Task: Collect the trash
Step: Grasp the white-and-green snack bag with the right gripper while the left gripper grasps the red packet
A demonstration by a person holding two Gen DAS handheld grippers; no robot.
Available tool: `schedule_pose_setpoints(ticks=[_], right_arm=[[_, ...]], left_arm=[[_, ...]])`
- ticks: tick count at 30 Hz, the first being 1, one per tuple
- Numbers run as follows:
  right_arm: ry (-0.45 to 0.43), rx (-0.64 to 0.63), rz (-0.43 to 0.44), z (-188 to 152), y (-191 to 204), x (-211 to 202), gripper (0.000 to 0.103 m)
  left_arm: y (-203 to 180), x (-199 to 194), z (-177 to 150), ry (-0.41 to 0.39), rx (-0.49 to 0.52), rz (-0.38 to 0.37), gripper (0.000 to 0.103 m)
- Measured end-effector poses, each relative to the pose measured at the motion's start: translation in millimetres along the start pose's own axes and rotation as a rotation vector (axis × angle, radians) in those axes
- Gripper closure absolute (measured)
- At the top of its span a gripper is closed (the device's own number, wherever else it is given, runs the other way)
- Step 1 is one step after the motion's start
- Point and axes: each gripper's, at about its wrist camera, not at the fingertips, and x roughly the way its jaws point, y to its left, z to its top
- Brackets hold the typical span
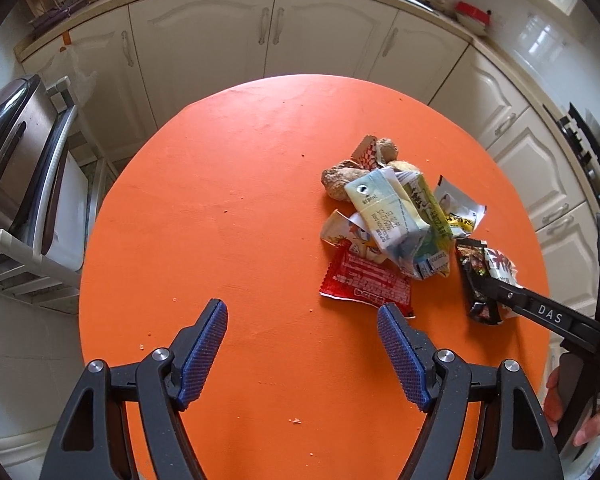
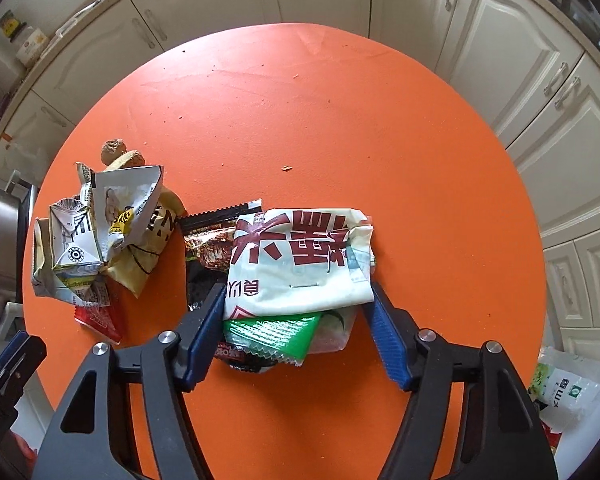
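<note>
A heap of trash lies on the round orange table [image 1: 220, 200]: a crushed drink carton [image 1: 392, 216], a red wrapper [image 1: 364, 284], brown lumps [image 1: 340, 180] and torn packets. My left gripper [image 1: 300, 308] hovers open over bare table, to the left of the heap, holding nothing. In the right wrist view my right gripper [image 2: 297, 288] straddles a white wrapper with red characters [image 2: 300, 256], and its blue pads touch both sides of it. Under that wrapper lie a green wrapper [image 2: 272, 332] and a black wrapper [image 2: 204, 248]. The carton heap [image 2: 72, 256] sits to the left.
Cream kitchen cabinets [image 1: 204, 40] ring the table. A steel appliance [image 1: 20, 160] stands at the left. Plastic bags [image 2: 568, 392] lie on the floor by the table's right edge. Crumbs dot the tabletop. A person's hand [image 1: 592, 420] grips the right tool.
</note>
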Motion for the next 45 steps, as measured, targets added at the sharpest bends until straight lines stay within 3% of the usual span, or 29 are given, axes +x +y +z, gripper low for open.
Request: schedule_pose_setpoints(ticks=[9, 19, 20, 23, 25, 26, 27, 30, 32, 33, 45], right_arm=[[-0.058, 0.033, 0.072, -19, -33, -32, 0.035], [-0.102, 0.041, 0.122, -33, -55, -52, 0.035], [-0.101, 0.043, 0.123, -32, -55, -51, 0.035], [-0.100, 0.046, 0.124, -33, -58, -49, 0.035], [-0.103, 0.047, 0.121, -33, -56, -48, 0.035], [-0.104, 0.044, 0.121, -33, -55, -48, 0.035], [-0.104, 0.039, 0.123, -34, -55, -48, 0.035], [-0.102, 0.037, 0.128, -35, -55, -49, 0.035], [-0.105, 0.039, 0.123, -35, -55, -49, 0.035], [-0.106, 0.042, 0.125, -35, -55, -50, 0.035], [-0.129, 0.052, 0.128, -50, -61, -66, 0.035]], left_arm=[[-37, 23, 1, 0.038, 0.041, 0.001, 0.029], [-55, 69, 12, 0.108, 0.004, 0.031, 0.028], [-59, 71, 13, 0.097, 0.014, 0.032, 0.023], [-66, 76, 16, 0.068, 0.034, 0.052, 0.024], [-71, 82, 15, 0.057, 0.064, 0.067, 0.028], [-74, 82, 15, 0.048, 0.083, 0.077, 0.039], [-75, 82, 14, 0.042, 0.093, 0.074, 0.042], [-75, 84, 10, 0.044, 0.100, 0.029, 0.046], [-76, 80, 7, 0.034, 0.109, 0.012, 0.059], [-77, 78, 6, 0.033, 0.113, 0.002, 0.090], [-72, 60, -12, 0.042, 0.125, -0.019, 0.092]])
